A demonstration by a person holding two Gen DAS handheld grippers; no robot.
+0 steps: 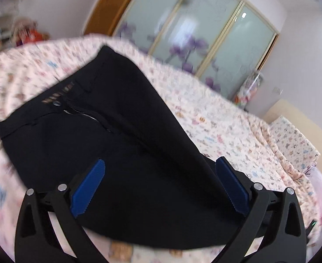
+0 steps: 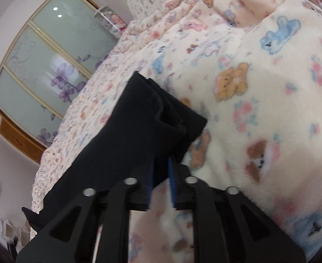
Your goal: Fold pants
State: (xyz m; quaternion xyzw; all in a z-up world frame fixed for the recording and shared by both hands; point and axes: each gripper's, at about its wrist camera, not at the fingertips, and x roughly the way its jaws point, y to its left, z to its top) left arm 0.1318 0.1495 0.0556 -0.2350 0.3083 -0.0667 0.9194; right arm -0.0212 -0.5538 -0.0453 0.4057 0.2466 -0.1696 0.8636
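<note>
Black pants (image 1: 121, 144) lie on a bed, waistband with button and open zip at the far left in the left wrist view. My left gripper (image 1: 160, 164) is open, its blue pads (image 1: 88, 188) spread wide just above the thigh part of the pants, holding nothing. In the right wrist view the pants' leg end (image 2: 152, 118) is lifted and bunched. My right gripper (image 2: 161, 168) is shut on the leg cuffs, with black cloth pinched between the blue pads (image 2: 172, 179).
The bed has a pink teddy-bear print blanket (image 2: 259, 87) and sheet (image 1: 215, 118). A pillow (image 1: 292, 140) lies at the right. A wardrobe with frosted sliding doors (image 1: 204, 28) stands beyond the bed.
</note>
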